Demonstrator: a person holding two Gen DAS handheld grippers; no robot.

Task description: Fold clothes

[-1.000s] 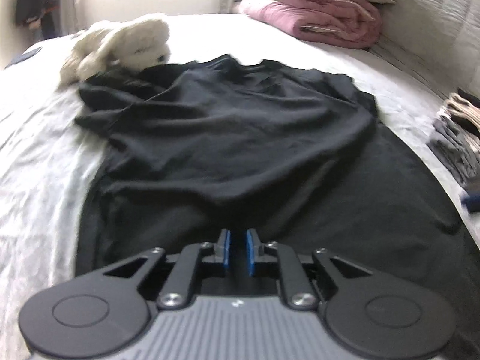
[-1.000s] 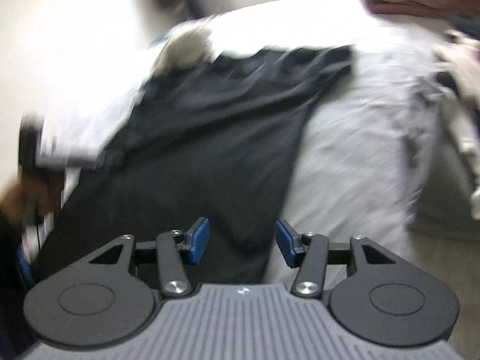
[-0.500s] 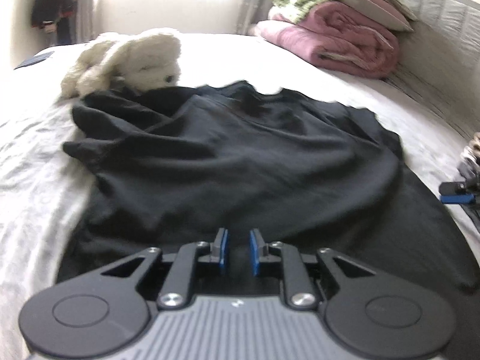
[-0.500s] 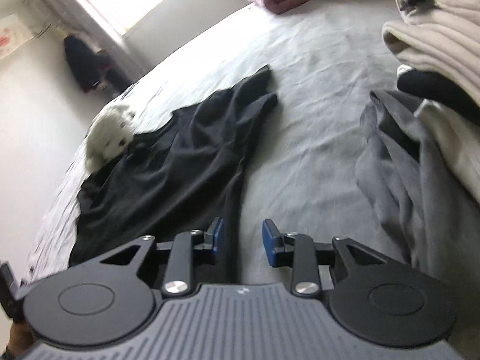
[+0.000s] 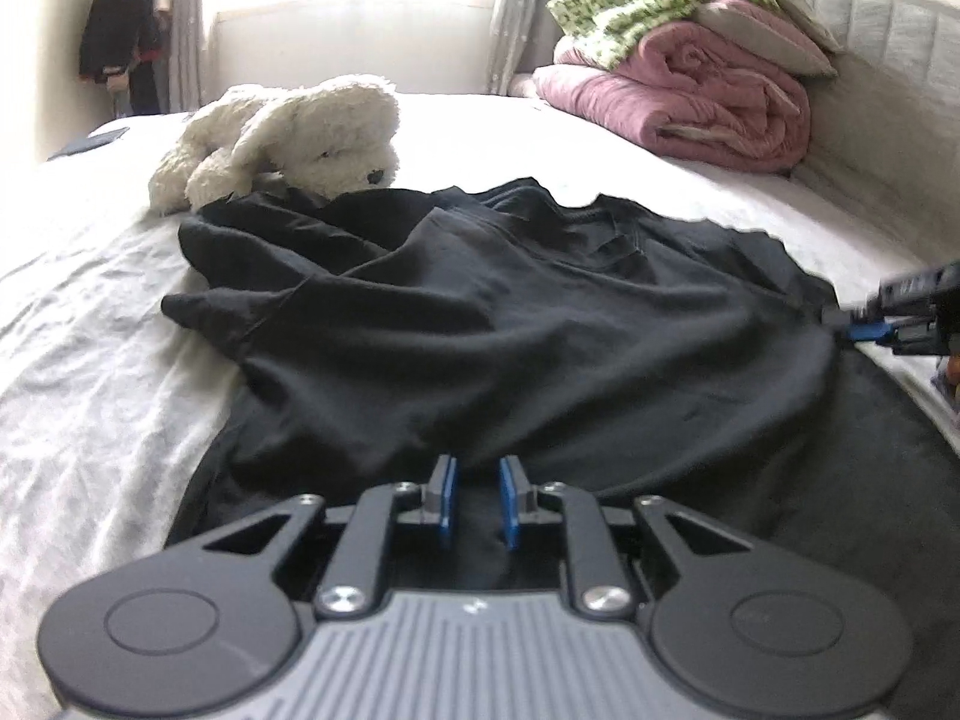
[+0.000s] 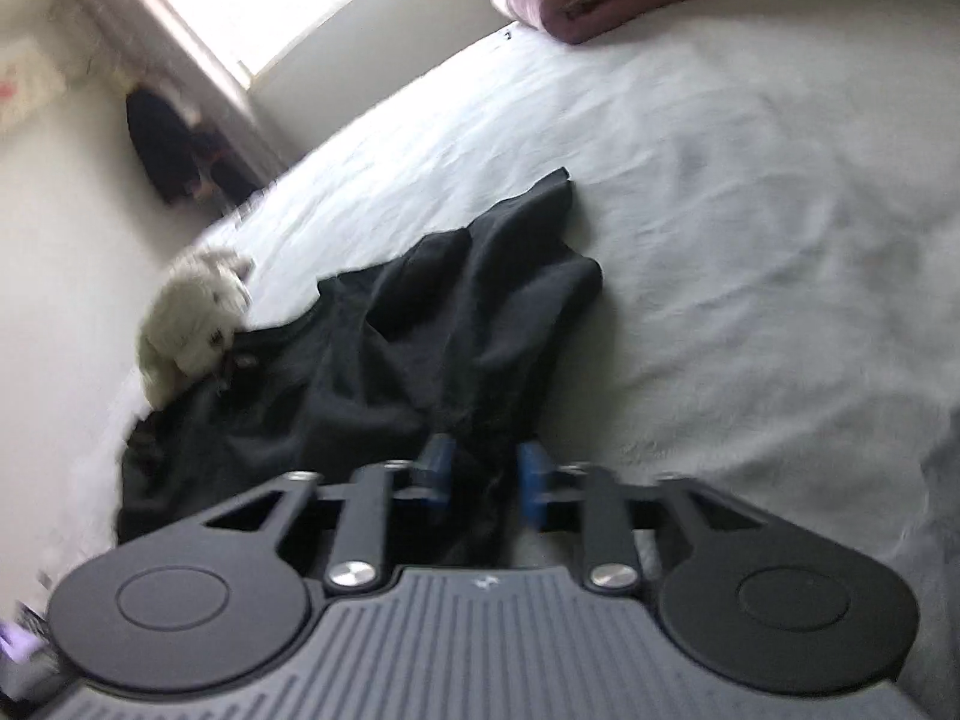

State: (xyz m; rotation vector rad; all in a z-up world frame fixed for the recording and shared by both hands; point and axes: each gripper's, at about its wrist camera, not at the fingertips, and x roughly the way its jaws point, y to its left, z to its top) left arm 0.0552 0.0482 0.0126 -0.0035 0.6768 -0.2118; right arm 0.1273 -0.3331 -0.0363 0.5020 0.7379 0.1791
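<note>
Right hand-held gripper (image 6: 477, 483) newly astride shirt (image 6: 384, 360)

Left wrist view set low and close at the hem of the black shirt (image 5: 540, 324), aimed up the bed (image 5: 90, 360), right wrist view tilted, close at its side edge, shirt and plush dog (image 6: 192, 318) shared by both

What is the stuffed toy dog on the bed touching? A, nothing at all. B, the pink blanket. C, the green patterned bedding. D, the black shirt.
D: the white toy dog lies at the far edge of the black shirt, its muzzle against the cloth, far from the pink blanket.
</note>
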